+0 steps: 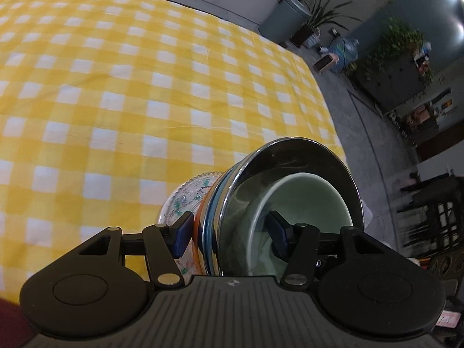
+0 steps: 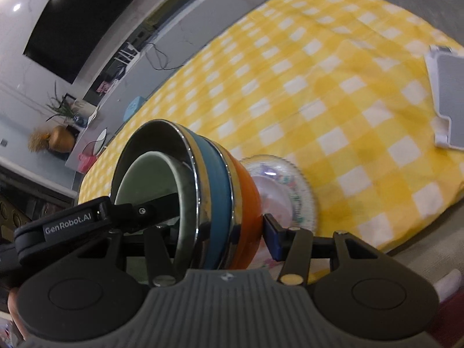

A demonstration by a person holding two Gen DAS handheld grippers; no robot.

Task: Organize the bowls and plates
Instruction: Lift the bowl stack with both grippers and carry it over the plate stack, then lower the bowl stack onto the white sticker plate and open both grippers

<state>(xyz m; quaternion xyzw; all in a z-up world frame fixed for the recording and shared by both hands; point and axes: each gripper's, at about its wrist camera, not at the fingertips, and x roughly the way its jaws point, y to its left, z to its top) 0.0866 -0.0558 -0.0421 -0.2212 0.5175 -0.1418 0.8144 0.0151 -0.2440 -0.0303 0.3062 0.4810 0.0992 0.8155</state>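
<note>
A nested stack is held tilted over the yellow checked tablecloth (image 1: 145, 87): a patterned plate (image 1: 185, 197) at the base, then an orange bowl (image 2: 246, 191), a blue bowl (image 2: 214, 174), a steel bowl (image 1: 304, 156) and a pale green bowl (image 1: 313, 200) innermost. My left gripper (image 1: 230, 237) is shut on the stack, one pad under the plate and the other inside the green bowl. My right gripper (image 2: 217, 237) clamps the opposite side. Its outer pad (image 2: 272, 237) sits by the plate's underside, and its inner finger is hidden inside the bowls. The left gripper's body (image 2: 66, 223) shows in the right wrist view.
A white stand (image 2: 446, 92) lies on the cloth at the right edge. The table's edge drops to a grey floor (image 1: 362, 121) with potted plants (image 1: 319, 20) and furniture beyond. A long counter (image 2: 179, 34) and a dark screen (image 2: 87, 17) stand behind the table.
</note>
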